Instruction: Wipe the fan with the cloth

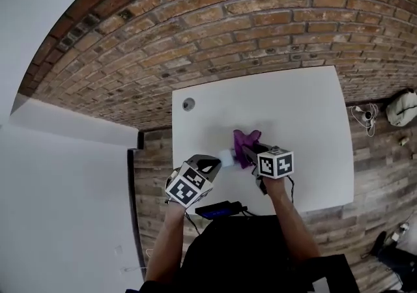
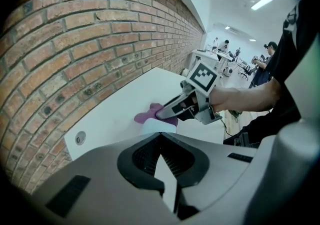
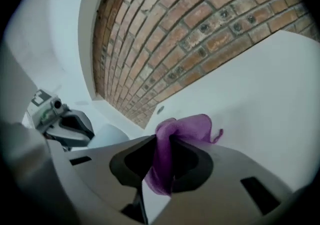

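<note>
Cloth (image 3: 185, 126), purple, is pinched in the right gripper (image 3: 162, 140). The jaws are closed on its middle, w/ a crumpled bunch sticking out past the tips and a shorter tail hanging back beneath them. Its long axis follows the line of the jaws, i.e. in the head view it points away from the person, toward the far edge of the white table (image 1: 293, 109) and the brick wall (image 1: 195, 25). The bunch stands up off the tabletop rather than lying flat.

Fan (image 1: 227, 157), a small pale rounded thing, is at the tip of the left gripper (image 1: 217, 163), over the table's near part and between the two grippers. That gripper's jaws are together w/ only a thin white sliver between them. They seem to be clamped on the fan's lower end, though the view is poor there. The fan's long axis approx. continues the left gripper's line, so it points from the left gripper toward the right gripper. In the left gripper view only its pale top shows, just beyond the jaw tips, w/ the cloth and the right gripper's tips just beside it on the far side.

Round grommet (image 1: 188, 104) sits near the table's far-left corner, well apart from both grippers.
</note>
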`<state>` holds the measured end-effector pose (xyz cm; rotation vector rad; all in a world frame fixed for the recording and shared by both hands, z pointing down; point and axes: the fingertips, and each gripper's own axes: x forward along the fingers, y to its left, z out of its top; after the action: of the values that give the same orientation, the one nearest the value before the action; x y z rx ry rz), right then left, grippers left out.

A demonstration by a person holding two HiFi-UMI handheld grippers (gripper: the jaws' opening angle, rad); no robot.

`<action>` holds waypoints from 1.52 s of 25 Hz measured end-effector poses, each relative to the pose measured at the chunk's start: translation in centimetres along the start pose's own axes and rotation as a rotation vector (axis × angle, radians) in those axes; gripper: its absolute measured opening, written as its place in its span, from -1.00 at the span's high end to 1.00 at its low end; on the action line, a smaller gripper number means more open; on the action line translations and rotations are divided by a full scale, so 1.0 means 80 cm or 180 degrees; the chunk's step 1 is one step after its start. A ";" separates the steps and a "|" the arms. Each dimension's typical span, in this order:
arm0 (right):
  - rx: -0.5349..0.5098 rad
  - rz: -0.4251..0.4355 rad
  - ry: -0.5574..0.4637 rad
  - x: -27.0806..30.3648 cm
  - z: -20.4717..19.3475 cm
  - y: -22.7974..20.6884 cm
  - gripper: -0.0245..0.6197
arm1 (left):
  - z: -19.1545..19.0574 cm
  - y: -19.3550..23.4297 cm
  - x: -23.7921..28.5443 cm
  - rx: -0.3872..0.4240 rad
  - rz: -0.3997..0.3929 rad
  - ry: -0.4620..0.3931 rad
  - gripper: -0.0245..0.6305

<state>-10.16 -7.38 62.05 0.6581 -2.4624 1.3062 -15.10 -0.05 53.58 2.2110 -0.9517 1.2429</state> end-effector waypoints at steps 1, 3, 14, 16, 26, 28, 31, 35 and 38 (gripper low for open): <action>0.0092 0.0147 -0.0115 -0.003 0.011 0.011 0.70 | 0.000 0.001 0.000 0.0002 0.0007 -0.0009 0.91; 0.0242 0.0409 -0.0180 0.000 0.015 0.029 0.70 | 0.000 0.001 0.000 -0.0013 0.0009 -0.0024 0.91; -0.0396 -0.0281 0.0760 0.042 -0.077 -0.026 0.70 | 0.001 0.002 0.000 -0.0072 0.0012 -0.0094 0.91; -0.0748 -0.0541 0.0795 0.037 -0.054 -0.033 0.70 | 0.001 0.002 0.000 -0.0081 0.0008 -0.0105 0.91; -0.0196 -0.0036 0.0750 0.096 -0.030 -0.013 0.70 | 0.000 0.001 0.000 -0.0141 0.0031 -0.0178 0.91; 0.0023 -0.0089 0.0643 0.086 -0.048 -0.021 0.70 | 0.001 0.001 -0.001 -0.0137 0.0027 -0.0180 0.91; 0.0201 -0.0193 0.0432 0.061 -0.059 -0.025 0.70 | 0.001 0.003 -0.003 -0.0134 0.0029 -0.0188 0.91; 0.0055 -0.0103 0.0722 0.030 -0.110 -0.010 0.70 | -0.001 0.003 -0.002 -0.0135 0.0028 -0.0191 0.91; 0.0050 0.0051 0.0977 0.009 -0.144 0.001 0.70 | 0.000 0.002 -0.001 -0.0158 0.0009 -0.0217 0.91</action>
<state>-10.46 2.06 68.74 0.4063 -2.2156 1.3234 -15.25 -0.17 53.51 2.2269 -1.0011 1.1393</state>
